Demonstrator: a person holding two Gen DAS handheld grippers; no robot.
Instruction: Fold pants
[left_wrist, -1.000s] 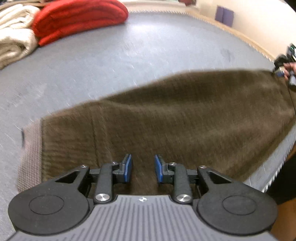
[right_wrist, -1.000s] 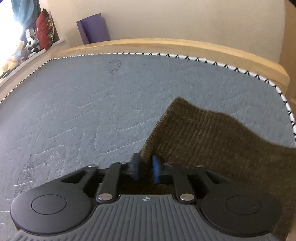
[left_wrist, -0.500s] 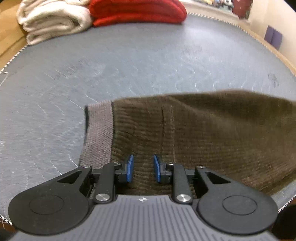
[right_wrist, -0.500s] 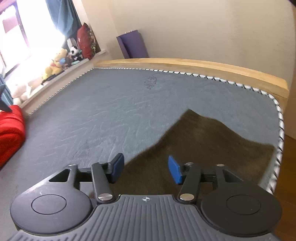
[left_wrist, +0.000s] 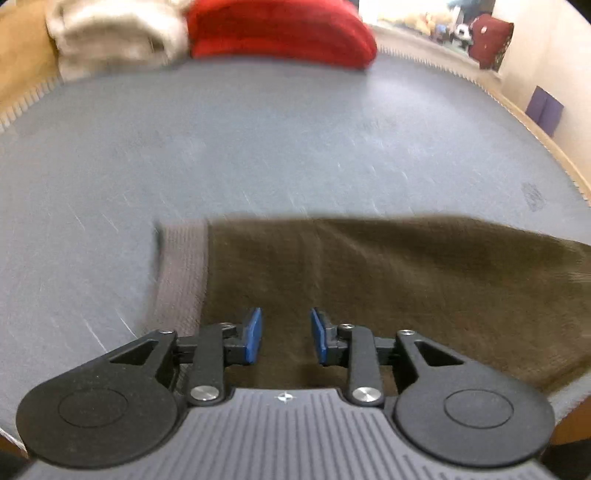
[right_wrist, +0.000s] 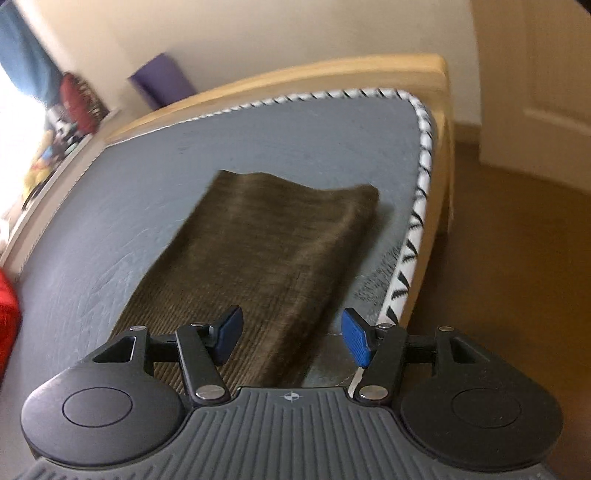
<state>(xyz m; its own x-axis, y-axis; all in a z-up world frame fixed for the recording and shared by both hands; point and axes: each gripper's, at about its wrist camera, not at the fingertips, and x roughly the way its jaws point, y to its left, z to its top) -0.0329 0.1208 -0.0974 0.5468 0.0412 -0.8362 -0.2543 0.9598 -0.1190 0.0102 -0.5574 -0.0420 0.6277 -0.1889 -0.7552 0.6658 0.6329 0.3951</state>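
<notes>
Brown corduroy pants (left_wrist: 388, 288) lie flat on the grey mattress (left_wrist: 258, 147), folded lengthwise, with a lighter ribbed waistband (left_wrist: 181, 266) at the left end. My left gripper (left_wrist: 286, 334) is open and empty, just above the pants beside the waistband. In the right wrist view the pants (right_wrist: 266, 251) stretch away toward the leg end near the mattress corner. My right gripper (right_wrist: 291, 332) is wide open and empty above the pants' near right edge.
A red folded blanket (left_wrist: 280, 33) and a cream one (left_wrist: 114, 37) lie at the mattress's far end. The zigzag-piped mattress edge (right_wrist: 417, 221) and wooden bed frame (right_wrist: 443, 147) run close on the right, with brown floor (right_wrist: 517, 277) beyond.
My right gripper has let go of the pants' leg end, opened wide and swung back over the leg. My left gripper stayed open and shifted toward the waistband.
</notes>
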